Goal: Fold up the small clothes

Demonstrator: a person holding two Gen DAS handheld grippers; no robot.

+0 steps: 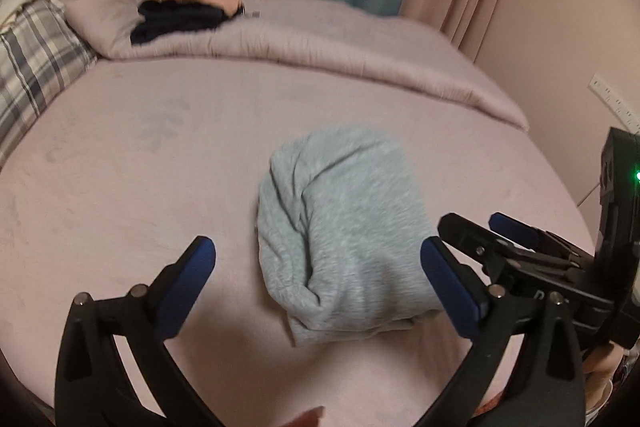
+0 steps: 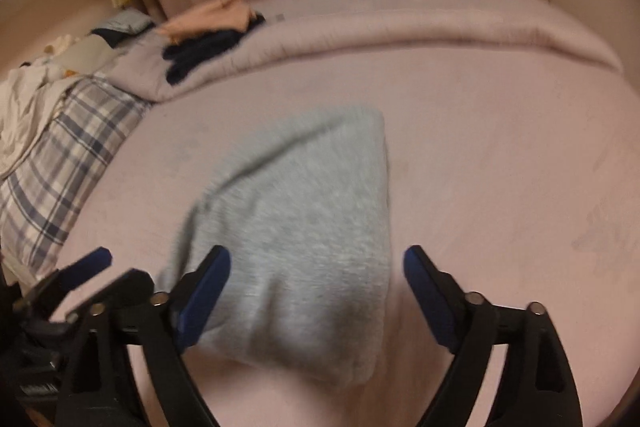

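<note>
Grey garment [image 1: 344, 239] was what we saw lying folded and bunched on the pink bed [image 1: 120, 187], free of both tools. Our left gripper [image 1: 320, 287] stood spread wide with nothing between its blue pads, poised above the cloth's near edge. Our right gripper [image 2: 316, 291] likewise gaped, empty, over the cloth. From the left wrist we caught the right gripper alongside, and creases in the fabric; the right wrist view was blurred, showing a plaid pillow [image 2: 60, 163].

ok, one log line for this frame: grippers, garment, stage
left gripper: open, empty | right gripper: open, empty | grey garment: folded bundle, lying free on pink sheet | stage: fold released
</note>
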